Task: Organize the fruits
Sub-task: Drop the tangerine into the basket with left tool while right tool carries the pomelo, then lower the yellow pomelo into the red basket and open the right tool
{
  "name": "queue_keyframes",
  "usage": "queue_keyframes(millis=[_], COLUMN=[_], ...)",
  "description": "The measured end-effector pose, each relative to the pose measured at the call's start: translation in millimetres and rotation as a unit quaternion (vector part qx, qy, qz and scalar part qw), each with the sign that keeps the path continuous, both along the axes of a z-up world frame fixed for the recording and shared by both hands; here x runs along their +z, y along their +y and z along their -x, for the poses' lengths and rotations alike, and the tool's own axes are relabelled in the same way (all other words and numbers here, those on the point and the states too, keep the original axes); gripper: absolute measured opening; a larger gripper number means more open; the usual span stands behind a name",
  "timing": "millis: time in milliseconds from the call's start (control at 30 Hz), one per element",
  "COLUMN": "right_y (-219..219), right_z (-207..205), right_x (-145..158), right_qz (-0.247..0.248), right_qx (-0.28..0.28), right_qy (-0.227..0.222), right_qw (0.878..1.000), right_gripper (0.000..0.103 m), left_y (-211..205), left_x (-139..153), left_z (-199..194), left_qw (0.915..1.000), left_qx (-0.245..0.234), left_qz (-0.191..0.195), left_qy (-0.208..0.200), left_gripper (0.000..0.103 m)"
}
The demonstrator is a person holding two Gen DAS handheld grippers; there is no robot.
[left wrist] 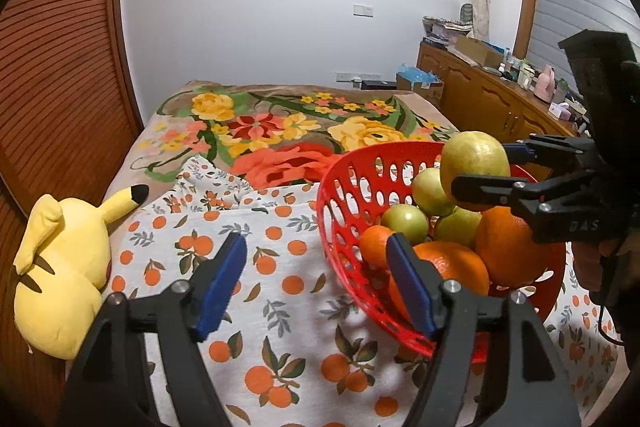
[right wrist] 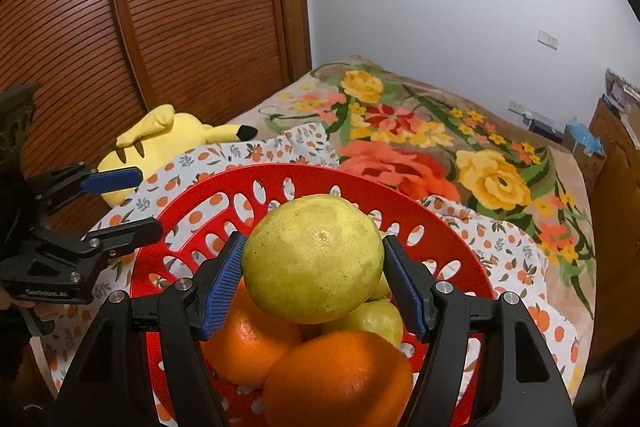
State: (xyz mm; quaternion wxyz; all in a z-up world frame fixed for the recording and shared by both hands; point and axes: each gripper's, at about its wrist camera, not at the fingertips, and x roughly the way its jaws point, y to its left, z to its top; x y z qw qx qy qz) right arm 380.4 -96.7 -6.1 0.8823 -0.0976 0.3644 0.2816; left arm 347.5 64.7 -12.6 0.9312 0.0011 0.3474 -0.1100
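A red perforated basket (left wrist: 332, 187) (right wrist: 280, 173) stands on an orange-print cloth (left wrist: 260, 287) on the bed. It holds oranges (left wrist: 504, 247) (right wrist: 336, 379) and small green fruits (left wrist: 404, 223) (right wrist: 364, 319). My right gripper (right wrist: 314, 241) (left wrist: 480, 167) is shut on a big yellow-green citrus (right wrist: 312, 259) (left wrist: 474, 155), held just above the pile in the basket. My left gripper (left wrist: 316, 239) (right wrist: 148, 201) is open with nothing between its blue pads. It hangs over the cloth at the basket's left rim.
A yellow plush toy (left wrist: 60, 267) (right wrist: 160, 139) lies on the bed's left edge against a slatted wooden door (left wrist: 60, 67). A floral blanket (left wrist: 280, 127) covers the bed beyond the cloth. A cluttered wooden cabinet (left wrist: 480, 95) stands at the right.
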Motion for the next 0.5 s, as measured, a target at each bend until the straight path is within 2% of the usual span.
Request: queue_keyframes(millis=[500], right_y=[22.0], right_z=[-0.8], right_x=[-10.1], right_qz=[0.013], right_qx=[0.016], right_qy=[0.023], right_qw=[1.000], right_gripper=[0.070], left_y=[6.7], left_x=[-3.4], left_z=[4.9], left_qw=[1.0000], left_qx=[0.003], left_qz=[0.001], left_qy=[-0.003], left_gripper=[0.072])
